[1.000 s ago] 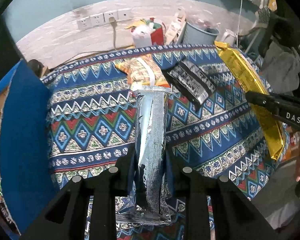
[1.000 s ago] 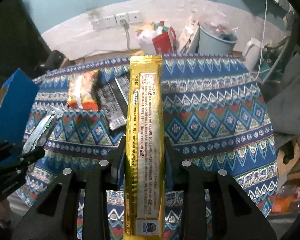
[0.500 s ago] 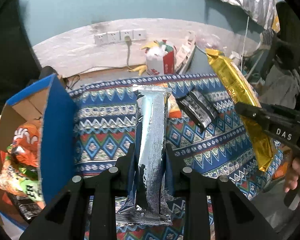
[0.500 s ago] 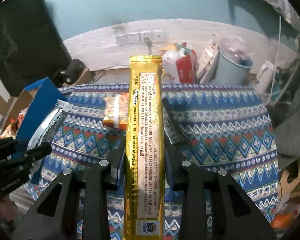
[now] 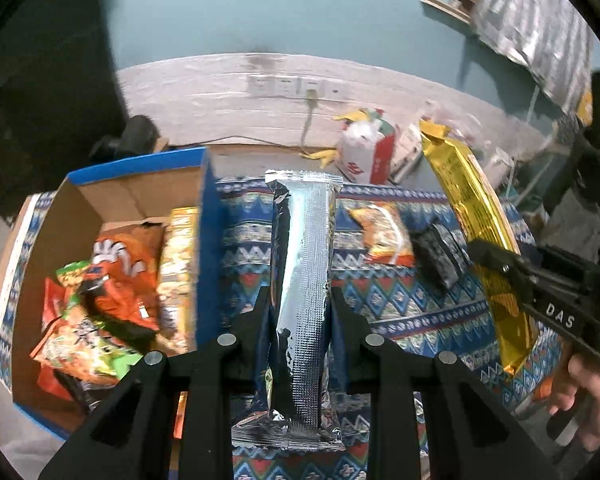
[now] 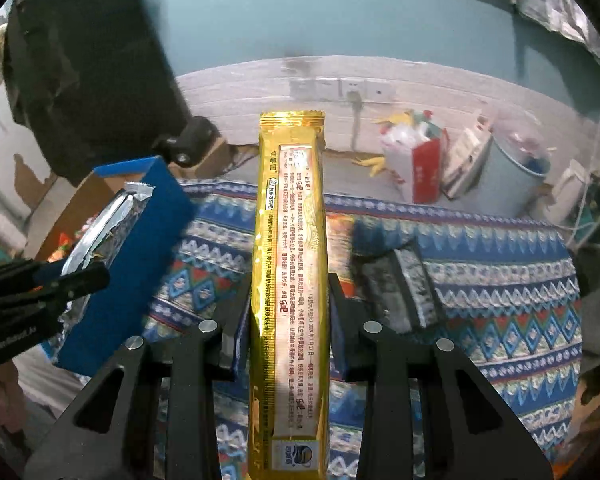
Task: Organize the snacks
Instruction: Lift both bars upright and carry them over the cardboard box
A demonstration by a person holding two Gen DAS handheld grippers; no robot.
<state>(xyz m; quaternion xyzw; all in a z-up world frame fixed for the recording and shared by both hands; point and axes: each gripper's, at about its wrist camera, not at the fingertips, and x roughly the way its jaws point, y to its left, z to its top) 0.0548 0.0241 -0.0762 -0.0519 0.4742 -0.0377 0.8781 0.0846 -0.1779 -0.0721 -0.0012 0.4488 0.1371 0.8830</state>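
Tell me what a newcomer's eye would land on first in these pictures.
First, the two long packets held up over the patterned cloth: a silver packet clamped in the left gripper and a gold packet in the right gripper. Next, the blue cardboard box at the left, already stuffed with bright snack bags.

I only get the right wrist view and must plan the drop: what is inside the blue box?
Observer: The blue box holds a pile of orange and green snack bags.
Operator: Is the left tool gripping its silver packet properly?
Observer: Yes, both fingers are shut on it around its middle, with its far end sticking out ahead.
Operator: What hides behind my gold packet on the cloth?
Observer: An orange packet lies flat there, just beside the black packet.
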